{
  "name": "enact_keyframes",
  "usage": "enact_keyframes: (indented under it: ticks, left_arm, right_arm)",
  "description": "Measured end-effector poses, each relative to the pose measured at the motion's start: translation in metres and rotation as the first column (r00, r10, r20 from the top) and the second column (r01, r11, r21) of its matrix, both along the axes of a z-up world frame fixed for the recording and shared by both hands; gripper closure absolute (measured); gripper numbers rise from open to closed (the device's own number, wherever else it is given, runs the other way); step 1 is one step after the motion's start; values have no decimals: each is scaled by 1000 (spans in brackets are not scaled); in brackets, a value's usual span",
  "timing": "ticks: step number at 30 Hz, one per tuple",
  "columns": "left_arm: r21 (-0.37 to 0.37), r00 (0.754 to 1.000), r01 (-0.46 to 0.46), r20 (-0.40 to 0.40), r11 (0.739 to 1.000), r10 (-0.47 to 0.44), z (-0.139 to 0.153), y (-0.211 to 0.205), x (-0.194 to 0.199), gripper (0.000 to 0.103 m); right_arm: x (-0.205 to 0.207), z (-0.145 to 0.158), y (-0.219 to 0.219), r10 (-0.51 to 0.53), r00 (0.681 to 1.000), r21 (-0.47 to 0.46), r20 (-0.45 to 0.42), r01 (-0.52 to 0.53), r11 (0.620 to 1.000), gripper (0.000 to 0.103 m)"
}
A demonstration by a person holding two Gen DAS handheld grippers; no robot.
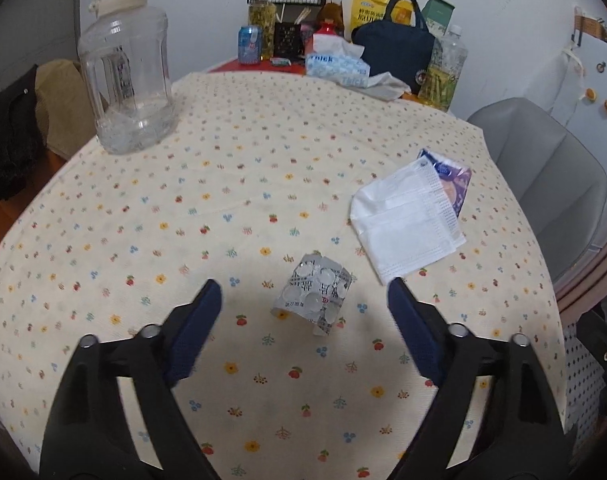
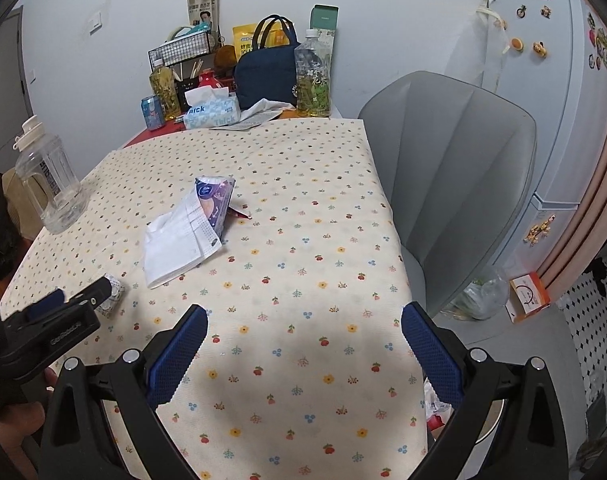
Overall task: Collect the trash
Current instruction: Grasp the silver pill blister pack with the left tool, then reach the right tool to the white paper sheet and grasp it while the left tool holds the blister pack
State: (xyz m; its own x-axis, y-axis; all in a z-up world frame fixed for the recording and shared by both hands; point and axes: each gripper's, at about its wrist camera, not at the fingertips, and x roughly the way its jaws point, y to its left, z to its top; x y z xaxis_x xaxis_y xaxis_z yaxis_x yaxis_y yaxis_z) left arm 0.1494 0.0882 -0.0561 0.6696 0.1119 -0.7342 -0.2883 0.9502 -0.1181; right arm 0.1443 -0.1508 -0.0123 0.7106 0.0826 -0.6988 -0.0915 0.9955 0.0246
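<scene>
A crumpled silver blister pack of emptied pill pockets (image 1: 313, 294) lay on the cream, flower-printed tablecloth (image 1: 263, 152), between the spread blue-padded fingers of the left gripper (image 1: 305, 294), whose jaws stood released with neither pad touching the foil. Its printed lettering was too small to read. Beyond the blister pack to the right lay a folded white face mask (image 1: 403, 220), covering most of a purple plastic wrapper (image 1: 455, 176), only its upper end showing. Far left of the blister pack stood a clear plastic water jug with a cream cap (image 1: 127, 76). In the right wrist view, the right gripper (image 2: 303, 324) hung with jaws wide apart and nothing between them over bare cloth; there the left gripper's black finger hid most of the blister pack at the frame's left edge
</scene>
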Motion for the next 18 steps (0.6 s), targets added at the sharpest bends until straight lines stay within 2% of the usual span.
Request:
enact_keyframes:
  ticks: [6, 11, 12, 15, 18]
  left_arm:
    - [-37, 1000, 13, -21, 999, -14, -12, -1, 6, 38]
    - [-66, 999, 21, -28, 998, -23, -16, 1, 10, 53]
    - [-71, 999, 19, -30, 997, -22, -18, 3, 11, 61]
    - [-92, 1000, 16, -23, 996, -19, -18, 8, 11, 68]
    - [-83, 1000, 10, -6, 997, -11, -14, 10, 9, 69]
  right_arm:
    - [4, -2, -4, -15, 1000, -3, -9, 15, 1000, 8]
    - [5, -4, -2, -12, 1000, -8, -9, 12, 1000, 8]
    - [5, -4, -1, -10, 1000, -10, -10, 10, 1000, 8]
    - [7, -6, 3, -4, 1000, -12, -14, 4, 1000, 8]
    - [9, -7, 6, 3, 1000, -8, -15, -3, 1000, 8]
